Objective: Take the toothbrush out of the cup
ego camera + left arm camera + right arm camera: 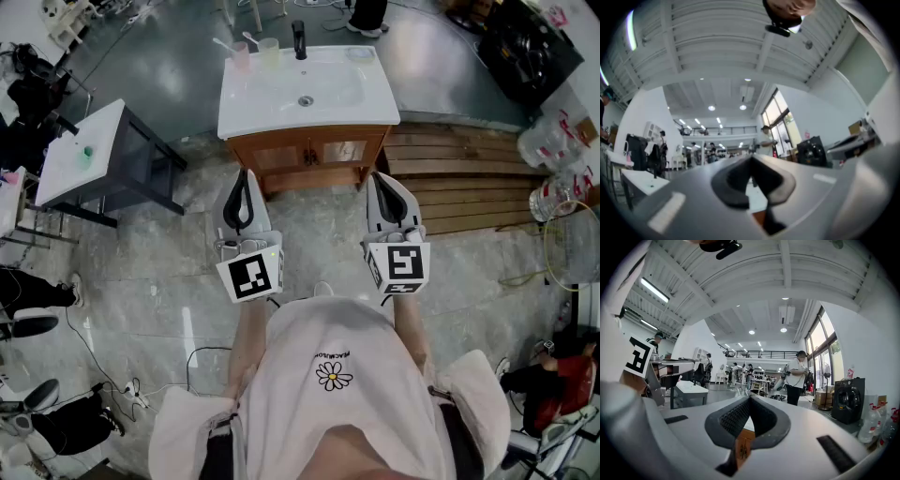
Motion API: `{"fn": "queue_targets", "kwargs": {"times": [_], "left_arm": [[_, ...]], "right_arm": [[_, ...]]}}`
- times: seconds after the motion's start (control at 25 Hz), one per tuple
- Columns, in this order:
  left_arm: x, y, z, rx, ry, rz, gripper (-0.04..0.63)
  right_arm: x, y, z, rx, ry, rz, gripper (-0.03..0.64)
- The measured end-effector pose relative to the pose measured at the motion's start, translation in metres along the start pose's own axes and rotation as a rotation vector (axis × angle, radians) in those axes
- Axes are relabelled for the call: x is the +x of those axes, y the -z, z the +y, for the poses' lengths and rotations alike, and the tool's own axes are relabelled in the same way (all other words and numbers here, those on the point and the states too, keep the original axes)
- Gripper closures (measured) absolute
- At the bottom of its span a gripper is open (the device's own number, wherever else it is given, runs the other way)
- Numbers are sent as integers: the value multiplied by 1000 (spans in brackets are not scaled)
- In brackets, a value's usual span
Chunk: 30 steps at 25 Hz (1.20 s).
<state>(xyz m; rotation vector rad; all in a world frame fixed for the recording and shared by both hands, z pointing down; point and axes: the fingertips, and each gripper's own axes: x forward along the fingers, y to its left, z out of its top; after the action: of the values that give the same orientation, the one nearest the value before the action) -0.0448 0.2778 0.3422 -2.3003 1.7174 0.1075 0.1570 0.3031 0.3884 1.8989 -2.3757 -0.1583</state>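
Note:
At the top of the head view stands a white washbasin (361, 98) on a wooden cabinet (309, 150). At the basin's back left are a pink cup (241, 59) and a pale green cup (269, 52), each with a toothbrush (225, 44) sticking out to the left. My left gripper (245, 174) and right gripper (379, 177) are held side by side in front of the cabinet, well short of the cups. Both are shut with nothing in them. The left gripper view (751, 159) and right gripper view (750, 398) look upward into the hall, and neither shows the cups.
A black faucet (299, 39) rises at the basin's back. A white side table (66, 164) stands to the left and a wooden platform (459, 173) to the right. Plastic bottles (553, 197), a fan (574, 246) and floor cables (112, 375) lie around. A person (796, 376) stands far off.

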Motion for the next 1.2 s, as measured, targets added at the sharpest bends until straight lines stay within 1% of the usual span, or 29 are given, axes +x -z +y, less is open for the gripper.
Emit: {"fn": "queue_targets", "kwargs": {"times": [0.12,0.4,0.68,0.8,0.88,1.0,1.2], "left_arm": [[3,-3,-3,-26,-11,-14,591],[5,-2,-7,-20,-8,-20,591],[6,2,-11,-24,2,-4,591],[4,11,-6,-3,5,20,591],[8,16,0,-1,-3,28,591],[20,16,8,-6,-12,13,591],[66,27,15,-21,10,-23,591]], "right_arm": [[2,-2,1,-1,-11,-5,618],[2,-3,3,-1,-36,-6,618],[1,3,5,54,-61,-5,618],[6,8,9,61,-77,4,618],[10,9,12,65,-86,4,618],[20,6,10,58,-93,-5,618],[56,-1,-9,28,-59,-42,618]]}}
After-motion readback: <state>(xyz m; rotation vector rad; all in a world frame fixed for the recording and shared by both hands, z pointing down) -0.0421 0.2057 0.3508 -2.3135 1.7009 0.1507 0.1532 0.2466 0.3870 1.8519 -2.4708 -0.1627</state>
